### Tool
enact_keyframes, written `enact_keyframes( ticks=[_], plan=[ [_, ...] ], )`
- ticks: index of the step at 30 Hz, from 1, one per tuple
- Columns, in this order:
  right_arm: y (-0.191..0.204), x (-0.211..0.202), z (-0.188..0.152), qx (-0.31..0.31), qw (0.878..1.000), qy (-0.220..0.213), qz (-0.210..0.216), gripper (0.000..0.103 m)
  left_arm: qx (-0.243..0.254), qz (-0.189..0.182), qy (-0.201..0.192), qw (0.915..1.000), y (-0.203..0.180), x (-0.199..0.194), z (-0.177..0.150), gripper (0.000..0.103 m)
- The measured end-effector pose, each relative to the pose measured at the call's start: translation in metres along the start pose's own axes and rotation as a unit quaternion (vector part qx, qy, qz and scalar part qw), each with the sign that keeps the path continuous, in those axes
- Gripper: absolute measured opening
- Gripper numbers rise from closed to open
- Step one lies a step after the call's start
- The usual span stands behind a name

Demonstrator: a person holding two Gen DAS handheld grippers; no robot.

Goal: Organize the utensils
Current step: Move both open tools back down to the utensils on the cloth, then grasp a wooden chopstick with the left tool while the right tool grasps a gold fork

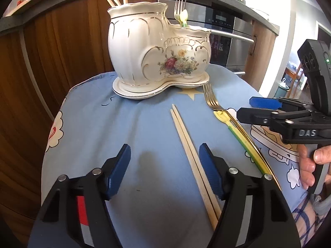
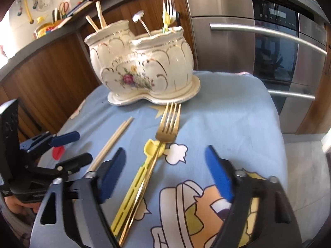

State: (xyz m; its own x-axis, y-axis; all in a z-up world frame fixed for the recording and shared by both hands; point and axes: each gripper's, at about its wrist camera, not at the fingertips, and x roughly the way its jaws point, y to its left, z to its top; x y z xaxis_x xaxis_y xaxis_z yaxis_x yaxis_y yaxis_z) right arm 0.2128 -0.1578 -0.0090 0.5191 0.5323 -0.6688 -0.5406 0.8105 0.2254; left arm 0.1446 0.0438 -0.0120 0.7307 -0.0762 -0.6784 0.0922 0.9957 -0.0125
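Note:
A white floral ceramic holder (image 1: 144, 57) (image 2: 144, 66) stands at the far side of the blue cartoon cloth (image 1: 124, 124) (image 2: 227, 113). Chopsticks stick out of its tall part, a fork and a small spoon out of its low part. A pair of wooden chopsticks (image 1: 190, 150) (image 2: 111, 140) lies between the jaws of my left gripper (image 1: 164, 153) (image 2: 79, 147), close to the right finger, with the pads off them. A gold fork (image 1: 211, 97) (image 2: 168, 122) and a yellow spoon (image 1: 221, 115) (image 2: 152, 146) lie side by side between the jaws of my right gripper (image 2: 165, 153) (image 1: 252, 108), untouched.
Wooden cabinet fronts (image 1: 62, 51) and a stainless oven (image 2: 269, 51) stand just behind the table. The cloth drops off at the left and right edges. A hand (image 1: 308, 165) grips the right gripper's handle. A small red disc (image 2: 58, 153) lies on the cloth near the left gripper.

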Motion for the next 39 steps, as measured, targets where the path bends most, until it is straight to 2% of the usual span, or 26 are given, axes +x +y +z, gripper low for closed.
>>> enact_keyframes(
  ticks=[6,9,11,18,20,23,29,36,39],
  plan=[
    [0.004,0.004,-0.002,-0.013,1.0,0.015,-0.011,0.06,0.003,-0.004,0.007,1.0,-0.001,0.003,-0.001,0.059],
    [0.005,0.005,-0.004,-0.016,1.0,0.02,-0.014,0.047,0.002,-0.006,0.014,0.9999,0.0,0.004,-0.001,0.054],
    [0.006,0.007,-0.005,-0.018,0.999,0.027,-0.016,0.039,0.005,-0.007,0.017,0.9998,-0.001,0.006,-0.001,0.054],
    [0.011,0.009,-0.006,-0.034,0.999,0.035,-0.018,0.031,0.008,-0.006,0.025,0.9996,-0.002,0.008,-0.001,0.053],
    [0.011,0.009,-0.006,-0.034,0.999,0.034,-0.018,0.022,0.013,-0.008,0.031,0.9994,-0.003,0.01,-0.001,0.052],
    [0.009,0.007,-0.006,-0.03,0.999,0.03,-0.019,0.013,0.023,-0.006,0.033,0.9992,-0.006,0.011,-0.001,0.051],
    [0.007,0.006,-0.007,-0.023,0.999,0.031,-0.014,0.01,0.03,-0.004,0.041,0.9987,-0.008,0.013,-0.001,0.046],
    [0.005,0.004,-0.009,-0.033,0.999,0.038,-0.014,0.01,0.035,0.002,0.054,0.998,-0.001,0.014,0.003,0.021],
    [0.002,0.003,-0.007,-0.039,0.998,0.048,-0.012,0.01,0.042,0.0,0.065,0.997,0.004,0.014,0.006,0.017]
  ],
)
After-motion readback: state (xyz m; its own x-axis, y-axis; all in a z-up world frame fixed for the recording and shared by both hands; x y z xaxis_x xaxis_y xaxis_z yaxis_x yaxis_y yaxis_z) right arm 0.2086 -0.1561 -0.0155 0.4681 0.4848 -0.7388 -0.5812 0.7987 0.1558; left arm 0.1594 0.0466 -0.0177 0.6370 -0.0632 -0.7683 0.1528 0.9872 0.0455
